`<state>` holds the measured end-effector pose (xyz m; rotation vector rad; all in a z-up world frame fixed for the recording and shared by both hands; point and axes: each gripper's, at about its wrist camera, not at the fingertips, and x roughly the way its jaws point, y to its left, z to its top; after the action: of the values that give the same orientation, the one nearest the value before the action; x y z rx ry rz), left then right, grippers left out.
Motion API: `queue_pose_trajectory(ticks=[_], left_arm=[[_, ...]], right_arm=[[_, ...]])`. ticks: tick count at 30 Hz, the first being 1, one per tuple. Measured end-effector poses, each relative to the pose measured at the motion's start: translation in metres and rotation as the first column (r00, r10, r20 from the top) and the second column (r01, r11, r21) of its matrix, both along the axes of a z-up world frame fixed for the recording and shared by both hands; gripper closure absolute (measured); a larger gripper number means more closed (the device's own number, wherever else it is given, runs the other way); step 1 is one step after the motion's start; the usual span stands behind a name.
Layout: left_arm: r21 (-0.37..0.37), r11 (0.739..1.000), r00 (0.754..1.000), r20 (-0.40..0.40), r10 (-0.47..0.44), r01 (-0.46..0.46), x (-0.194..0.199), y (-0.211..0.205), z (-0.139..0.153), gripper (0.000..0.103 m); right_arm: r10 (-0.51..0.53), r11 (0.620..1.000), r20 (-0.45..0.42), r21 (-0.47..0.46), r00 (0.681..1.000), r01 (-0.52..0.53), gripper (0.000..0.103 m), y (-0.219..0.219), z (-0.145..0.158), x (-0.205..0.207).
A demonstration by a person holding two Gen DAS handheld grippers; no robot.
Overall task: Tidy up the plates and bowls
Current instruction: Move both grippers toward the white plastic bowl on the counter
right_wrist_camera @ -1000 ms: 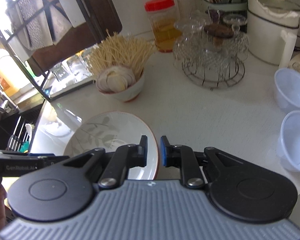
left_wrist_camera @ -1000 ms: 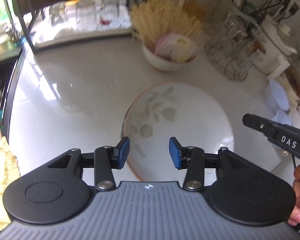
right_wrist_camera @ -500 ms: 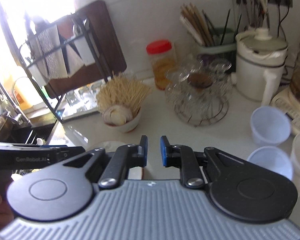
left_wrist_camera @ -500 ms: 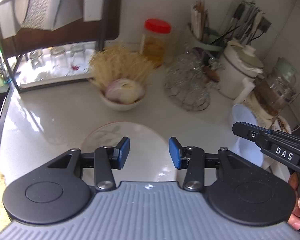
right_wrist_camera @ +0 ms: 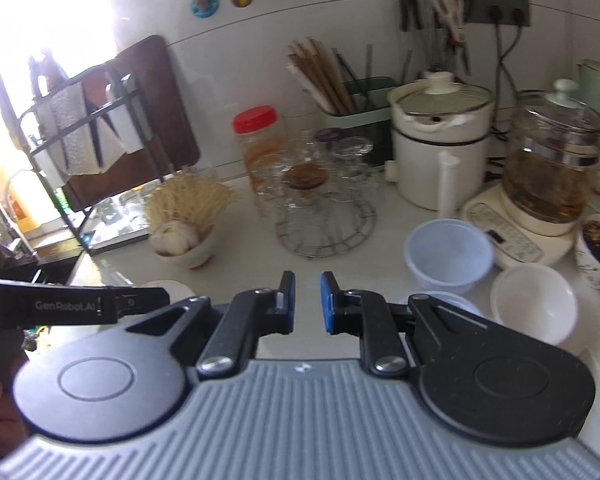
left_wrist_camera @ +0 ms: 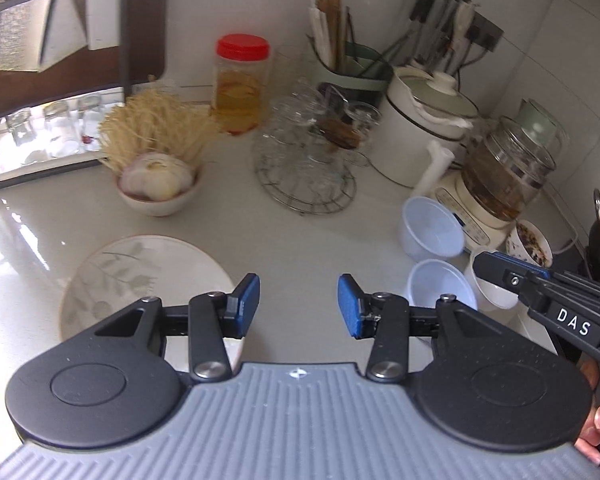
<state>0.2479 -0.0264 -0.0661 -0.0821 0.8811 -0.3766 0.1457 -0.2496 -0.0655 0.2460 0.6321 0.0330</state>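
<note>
Tabletop (left_wrist_camera: 300,240): pale, glossy stone, crowded at the back. Plate (left_wrist_camera: 148,276): round, shallow, white glazed ceramic with grey leaf sprigs and a thin brown rim, flat on the tabletop at lower left, partly under the left gripper (left_wrist_camera: 298,306). Left gripper: blue pads on black linkage arms, ribbed grey housing behind, jaws parted, nothing between them. Right gripper (right_wrist_camera: 307,302): same build, pads nearly together with a narrow slit between, gripping nothing. Bowls to the right: two translucent bluish plastic bowls (left_wrist_camera: 432,234) and (left_wrist_camera: 440,288), round and thin-walled, just beside each other; white ceramic bowl (right_wrist_camera: 534,302), smooth and deep, next to them, apart from the plate. Garlic bowl (left_wrist_camera: 158,194): small white ceramic, holding papery bulbs with a bristly tuft of pale straw-like strands behind. Wire rack (left_wrist_camera: 306,184): round, thin metal rods, carrying faceted clear glasses. Jar (left_wrist_camera: 240,84): clear plastic cylinder, red screw lid, amber contents. Pot (right_wrist_camera: 440,160): white enamel, glass lid with a white knob. Kettle (right_wrist_camera: 552,172): bulbous clear glass on a cream base, dark brew inside. Holder (right_wrist_camera: 360,100): pale green, full of wooden chopsticks.
</note>
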Motion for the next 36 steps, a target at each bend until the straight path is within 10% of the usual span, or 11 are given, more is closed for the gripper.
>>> queue_pose_trajectory(ticks=[26, 32, 36], left_arm=[[0.006, 0.986, 0.985, -0.045, -0.168, 0.169, 0.03, -0.098, -0.026, 0.052], [0.039, 0.981, 0.978, -0.089, -0.187, 0.191, 0.048, -0.125, -0.046, 0.047], [0.044, 0.979, 0.972, -0.136, -0.191, 0.199, 0.059, -0.139, -0.059, 0.045]], right_arm=[[-0.242, 0.97, -0.079, 0.015, 0.967, 0.244, 0.085, -0.097, -0.034, -0.002], [-0.255, 0.963, -0.11, 0.055, 0.961, 0.263, 0.05, -0.122, -0.047, 0.002], [-0.255, 0.959, -0.162, 0.083, 0.953, 0.271, 0.048, -0.133, -0.06, 0.005]])
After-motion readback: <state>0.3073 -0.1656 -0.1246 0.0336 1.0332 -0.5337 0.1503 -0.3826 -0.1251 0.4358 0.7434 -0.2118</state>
